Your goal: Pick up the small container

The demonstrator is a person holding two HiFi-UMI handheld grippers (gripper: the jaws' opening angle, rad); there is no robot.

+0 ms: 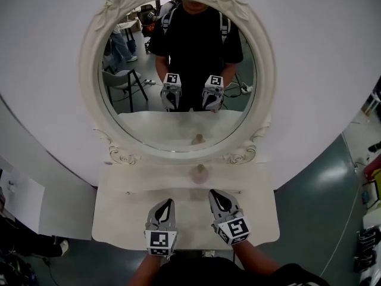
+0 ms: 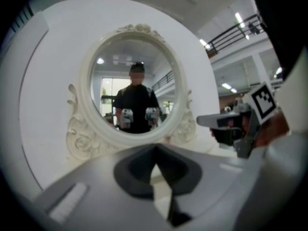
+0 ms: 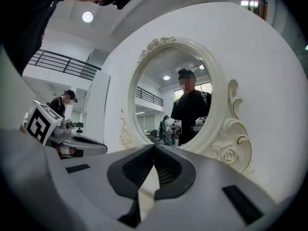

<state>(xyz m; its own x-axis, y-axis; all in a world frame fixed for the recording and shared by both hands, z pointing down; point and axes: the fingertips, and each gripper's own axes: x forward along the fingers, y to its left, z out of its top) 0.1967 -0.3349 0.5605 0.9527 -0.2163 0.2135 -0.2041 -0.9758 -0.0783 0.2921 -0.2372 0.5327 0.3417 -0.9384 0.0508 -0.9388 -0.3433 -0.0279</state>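
Observation:
The small container [image 1: 199, 173], a pale round jar with a knobbed lid, stands on the white dressing table [image 1: 119, 219] just in front of the mirror's base. My left gripper [image 1: 170, 202] hovers over the table's front half, short of the jar and to its left. Its jaws are shut with nothing between them, as the left gripper view [image 2: 155, 149] also shows. My right gripper [image 1: 213, 193] sits beside it, slightly right of the jar and closer to it. It is shut and empty too [image 3: 155, 146]. The jar is hidden behind the jaws in both gripper views.
An oval mirror [image 1: 178, 70] in an ornate white frame [image 1: 119, 155] rises at the back of the table and reflects the person and both grippers. A round white wall panel [image 1: 47, 70] stands behind it. Grey floor lies to the right [image 1: 321, 183].

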